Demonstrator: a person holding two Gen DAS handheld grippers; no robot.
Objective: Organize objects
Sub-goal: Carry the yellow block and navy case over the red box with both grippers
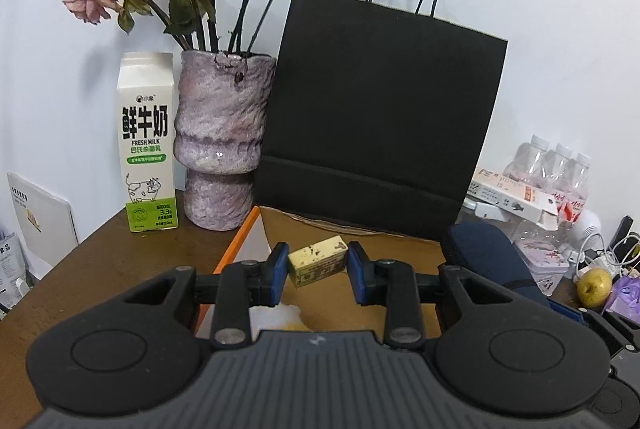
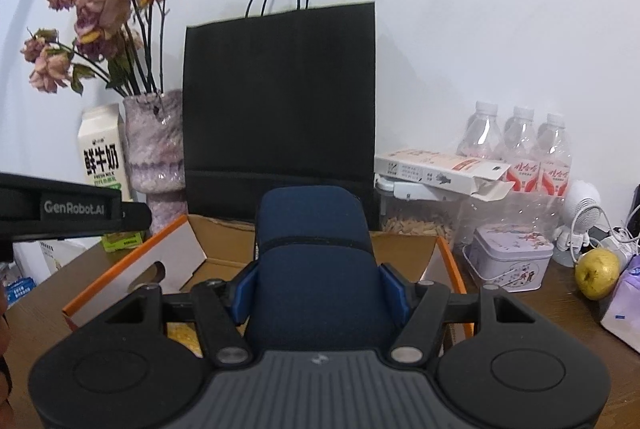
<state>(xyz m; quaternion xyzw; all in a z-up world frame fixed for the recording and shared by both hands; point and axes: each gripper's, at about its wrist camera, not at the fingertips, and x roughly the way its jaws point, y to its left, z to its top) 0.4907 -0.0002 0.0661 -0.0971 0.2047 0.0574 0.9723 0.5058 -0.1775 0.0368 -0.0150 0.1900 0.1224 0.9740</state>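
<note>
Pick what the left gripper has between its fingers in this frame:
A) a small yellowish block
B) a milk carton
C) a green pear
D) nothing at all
A. In the left wrist view the left gripper has its blue pads either side of a small yellowish block over the open cardboard box; the pear lies far off to the right and the milk carton stands by the vase.

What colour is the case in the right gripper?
Dark navy blue case, clearest in the right wrist view.
</note>
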